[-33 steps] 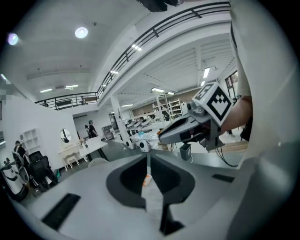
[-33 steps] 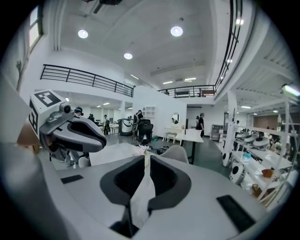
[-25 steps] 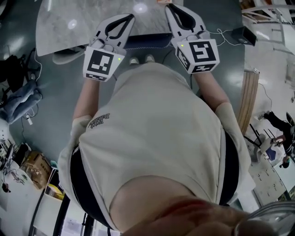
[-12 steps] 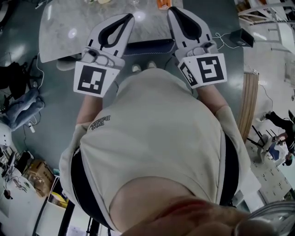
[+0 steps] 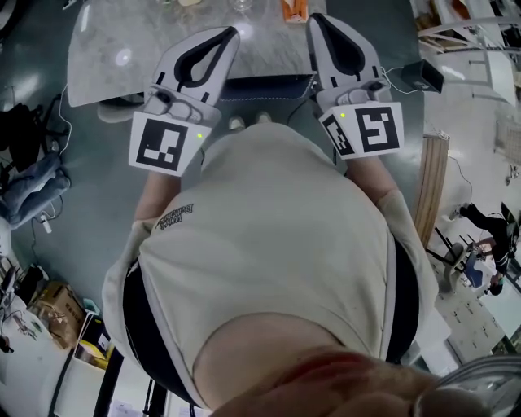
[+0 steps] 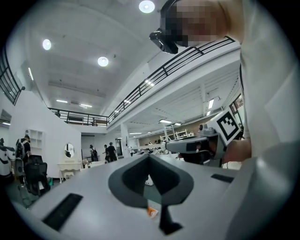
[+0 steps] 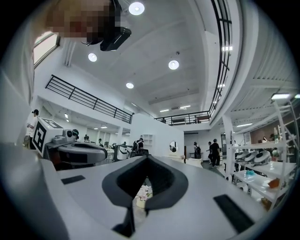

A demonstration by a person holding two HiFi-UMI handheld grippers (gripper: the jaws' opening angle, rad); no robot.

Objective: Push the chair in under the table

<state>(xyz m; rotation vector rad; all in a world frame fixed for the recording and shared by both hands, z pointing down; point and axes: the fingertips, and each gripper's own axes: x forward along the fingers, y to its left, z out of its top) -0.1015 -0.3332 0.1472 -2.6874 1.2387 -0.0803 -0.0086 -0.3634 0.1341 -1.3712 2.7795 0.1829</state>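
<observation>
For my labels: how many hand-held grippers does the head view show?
2. The left hand-held gripper at upper left, the right hand-held gripper at upper right, both over the table edge; none seems hidden.

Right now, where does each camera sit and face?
Head view: on the person's head, facing steeply down at table, chair; shows shirt, left hand-held gripper, right hand-held gripper.
Left gripper view: on the left hand-held gripper, facing level across a hall; shows shut jaws.
Right gripper view: the same from the right one.
Shared: both catch the head camera.
</observation>
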